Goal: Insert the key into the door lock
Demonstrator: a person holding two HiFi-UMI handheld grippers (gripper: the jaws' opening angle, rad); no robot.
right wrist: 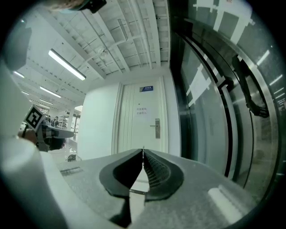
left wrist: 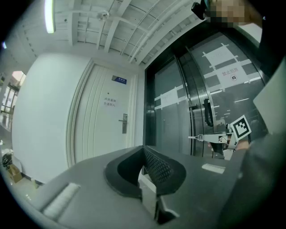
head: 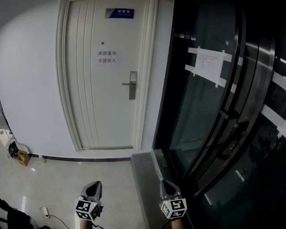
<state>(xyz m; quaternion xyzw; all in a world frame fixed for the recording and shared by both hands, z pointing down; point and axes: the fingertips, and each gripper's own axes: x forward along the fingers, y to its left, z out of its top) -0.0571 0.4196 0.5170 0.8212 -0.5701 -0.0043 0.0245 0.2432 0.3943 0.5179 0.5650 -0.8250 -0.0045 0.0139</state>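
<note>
The white door [head: 105, 76] stands shut across the floor, with its silver lock plate and lever handle [head: 132, 85] on the right side. Both grippers are low in the head view, far from the door and pointing toward it. My right gripper [head: 165, 184] is shut on a thin metal key [left wrist: 195, 137], which sticks out level from its tips in the left gripper view. Past its closed jaws, the right gripper view shows the lock [right wrist: 157, 128] straight ahead. My left gripper [head: 94, 185] is shut and holds nothing. The lock [left wrist: 124, 123] lies left of centre in its view.
Dark glass doors [head: 223, 112] with taped paper [head: 210, 62] fill the right side, close to my right gripper. A printed notice [head: 107, 57] and blue plate [head: 119, 13] are on the door. Small boxes [head: 18, 154] lie by the left wall, a cable [head: 47, 212] on the floor.
</note>
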